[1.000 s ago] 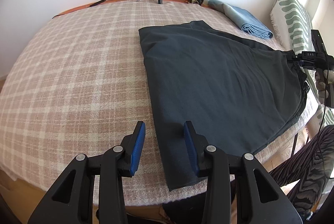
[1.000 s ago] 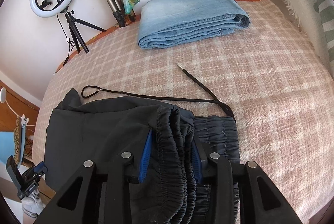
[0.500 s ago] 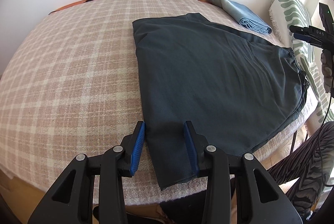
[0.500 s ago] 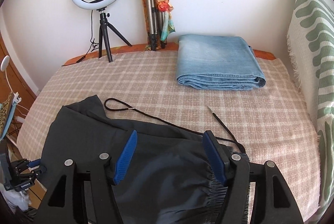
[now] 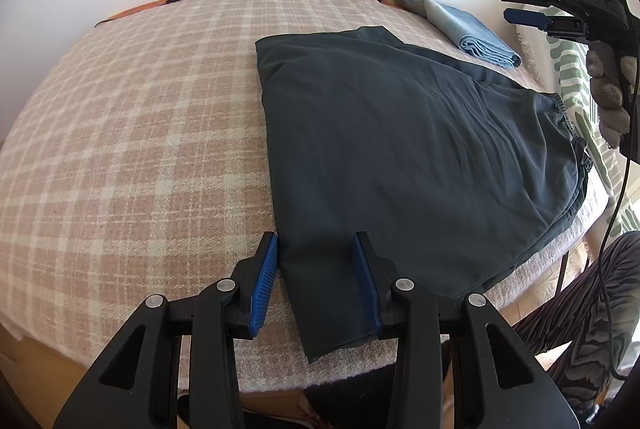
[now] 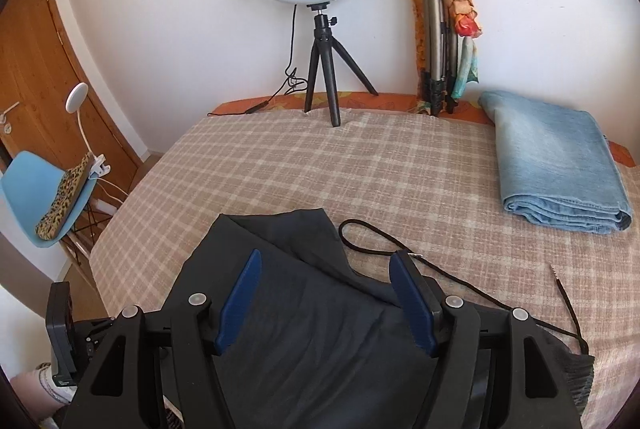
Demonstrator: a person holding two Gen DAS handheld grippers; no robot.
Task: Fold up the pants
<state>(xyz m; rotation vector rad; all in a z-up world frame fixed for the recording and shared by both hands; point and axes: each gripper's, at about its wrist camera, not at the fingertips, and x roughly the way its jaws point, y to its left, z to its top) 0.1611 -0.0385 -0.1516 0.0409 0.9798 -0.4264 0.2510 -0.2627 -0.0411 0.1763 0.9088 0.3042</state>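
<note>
1. The dark pants [image 5: 400, 149] lay folded on the plaid bed [image 5: 132, 133], waistband to the right and hems near our left gripper [image 5: 314, 283].
2. Our left gripper stood partly open, straddling the near hem corner without pinching it.
3. Our right gripper [image 6: 326, 299] hung open and empty above the waist end.
4. We judged that a clean next fold needed both corners pinched fully and the loose drawstring [image 6: 404, 253] tucked in.

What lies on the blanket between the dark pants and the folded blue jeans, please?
In the right wrist view, only the black drawstring trails from the dark pants across the plaid blanket; beyond it the stretch towards the folded blue jeans is bare blanket.
</note>
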